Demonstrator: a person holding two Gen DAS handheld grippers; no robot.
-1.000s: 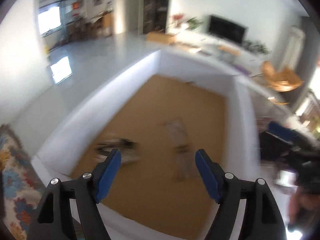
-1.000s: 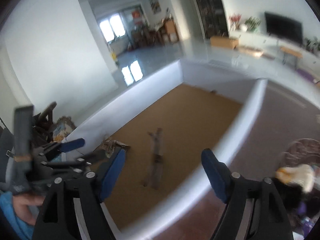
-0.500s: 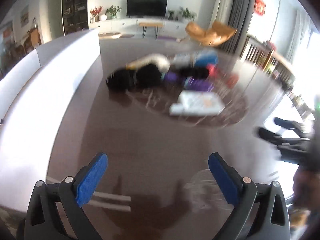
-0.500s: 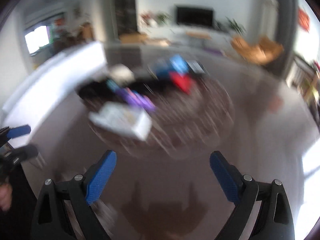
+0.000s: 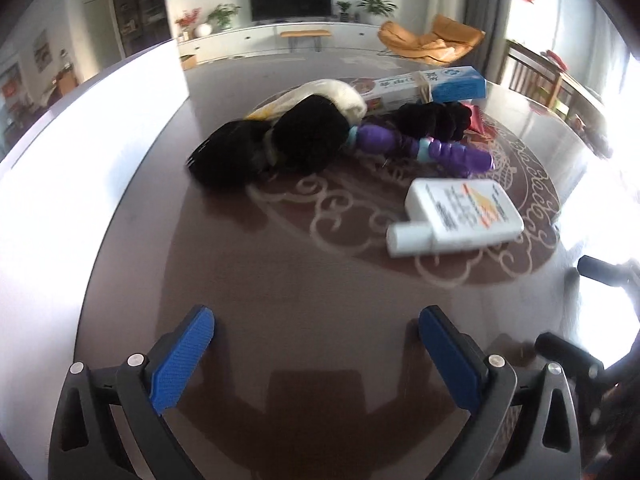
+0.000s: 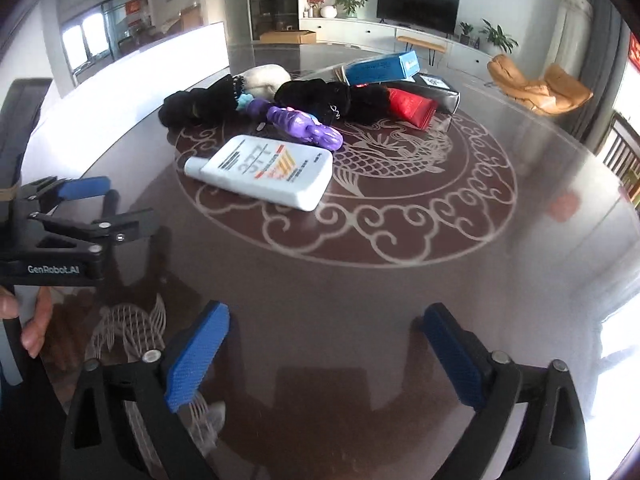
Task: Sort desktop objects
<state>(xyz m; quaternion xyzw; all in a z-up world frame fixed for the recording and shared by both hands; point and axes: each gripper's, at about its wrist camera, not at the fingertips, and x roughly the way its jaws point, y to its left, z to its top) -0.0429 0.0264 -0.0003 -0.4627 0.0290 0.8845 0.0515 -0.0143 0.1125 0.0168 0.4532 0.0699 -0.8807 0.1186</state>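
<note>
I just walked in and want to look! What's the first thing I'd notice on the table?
The white bottle lying flat on the swirly pattern in the table's middle stands out most. Behind it sits a purple toy beside a heap of black cloth, with a blue box at the back.

Both views have swung from the cork-floored white bin to the brown desk (image 5: 304, 280); the white bottle (image 6: 268, 172) now lies sharp at centre, and the right gripper (image 6: 326, 354) jaws are opening, empty.
</note>
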